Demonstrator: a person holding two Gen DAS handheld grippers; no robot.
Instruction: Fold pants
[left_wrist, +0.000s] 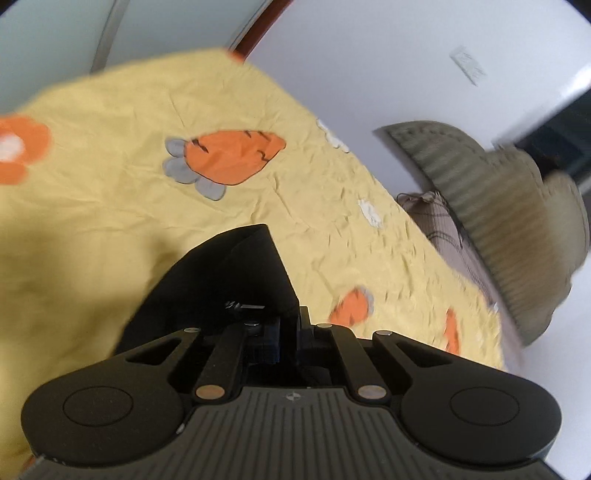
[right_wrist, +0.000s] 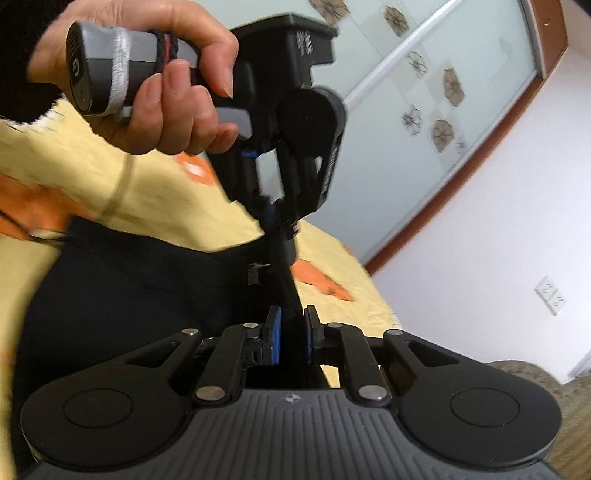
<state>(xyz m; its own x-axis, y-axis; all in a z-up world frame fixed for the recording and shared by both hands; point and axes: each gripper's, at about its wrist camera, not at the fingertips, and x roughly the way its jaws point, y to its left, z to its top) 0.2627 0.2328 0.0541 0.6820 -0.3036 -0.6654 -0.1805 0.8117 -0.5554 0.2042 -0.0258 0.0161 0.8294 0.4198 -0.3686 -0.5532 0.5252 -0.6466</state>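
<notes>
Mid-fold, I've got both grippers, left (left_wrist: 286, 325) and right (right_wrist: 293, 332), clamped on the black pants (right_wrist: 122, 295), lifted off the sheet (left_wrist: 110, 92) toward twelve o'clock; laying down remains.

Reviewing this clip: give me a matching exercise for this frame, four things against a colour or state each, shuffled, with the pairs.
Things:
1. pants
2. bed sheet
3. left gripper
4. wall socket

Descriptions:
A. yellow with orange carrot prints
B. white, mounted on the wall
C. black cloth, lifted off the bed at one edge
D. held in a bare hand, pinching black fabric

Pairs: 1-C, 2-A, 3-D, 4-B

The right gripper also pinches the pants between its blue pads.
</notes>
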